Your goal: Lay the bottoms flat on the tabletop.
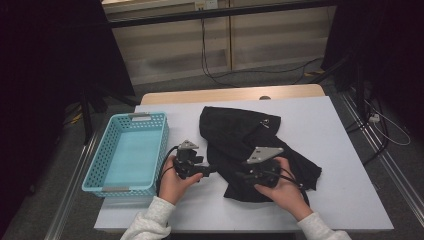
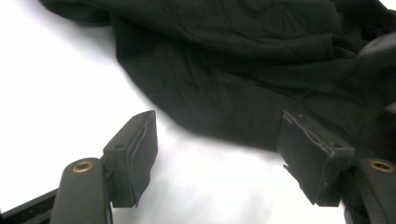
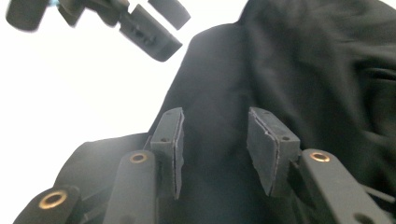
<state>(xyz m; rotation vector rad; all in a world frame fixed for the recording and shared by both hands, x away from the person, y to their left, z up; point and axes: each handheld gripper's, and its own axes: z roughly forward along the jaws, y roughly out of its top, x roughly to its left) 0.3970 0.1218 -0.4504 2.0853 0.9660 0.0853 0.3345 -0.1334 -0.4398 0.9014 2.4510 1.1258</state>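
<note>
While the crumpled black cloth garment (image 1: 250, 150) lies mid-table right of the turquoise plastic basket (image 1: 131, 152), the left gripper (image 2: 219, 154) hangs unclenched at its hem and the right gripper (image 3: 215, 149) gapes over a fold, so each wants a firm single-layer bite before lifting.

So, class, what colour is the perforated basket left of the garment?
Light blue basket, clearest in the high view.

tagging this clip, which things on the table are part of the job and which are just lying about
In the job:
- black garment, crumpled on the white table
- left claw, open at the garment's edge, nothing between its pads
- right claw, open over the cloth, not pinching it

Lying about:
- turquoise basket, empty, left of the garment
- cables on the floor behind
</note>
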